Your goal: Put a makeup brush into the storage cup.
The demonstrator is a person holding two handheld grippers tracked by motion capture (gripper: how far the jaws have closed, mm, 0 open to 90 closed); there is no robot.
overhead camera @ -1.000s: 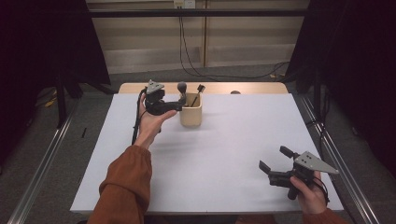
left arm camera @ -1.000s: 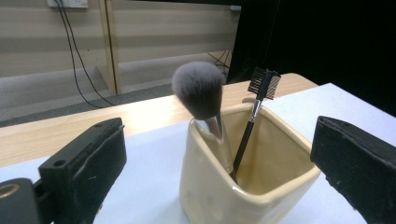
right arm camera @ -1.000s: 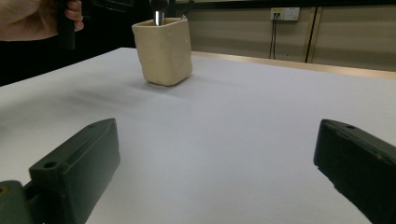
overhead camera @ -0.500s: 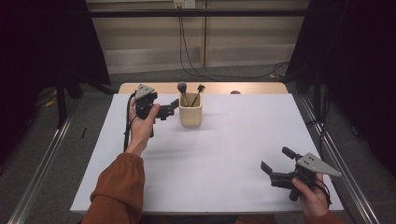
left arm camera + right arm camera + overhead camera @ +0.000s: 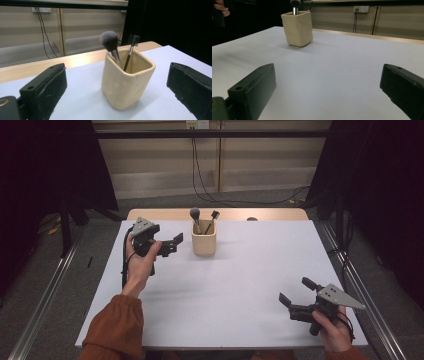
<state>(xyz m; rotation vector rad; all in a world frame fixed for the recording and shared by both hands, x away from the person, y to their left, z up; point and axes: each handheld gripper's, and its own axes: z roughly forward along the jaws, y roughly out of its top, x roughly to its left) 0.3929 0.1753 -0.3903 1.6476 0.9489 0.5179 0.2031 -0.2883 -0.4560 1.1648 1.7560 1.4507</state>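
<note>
White matte surface (image 5: 240,285) w/ a wooden strip along its far edge; beige wall panels and dangling cables behind. Squarish cream ceramic cup (image 5: 204,243) stands upright near the far edge, left of centre, holding a fluffy dark-bristled makeup brush w/ silver ferrule (image 5: 195,217) and a thin black brush (image 5: 212,219), both leaning inside. Left gripper (image 5: 174,242) is held above the surface just left of the cup, pointing at it; fingers spread wide, nothing between them, not touching the cup. In the left gripper view the cup (image 5: 126,78) sits between the two fingers, farther off. Right gripper (image 5: 295,291) is at the near right corner, well apart from the cup, fingers spread, empty.
</note>
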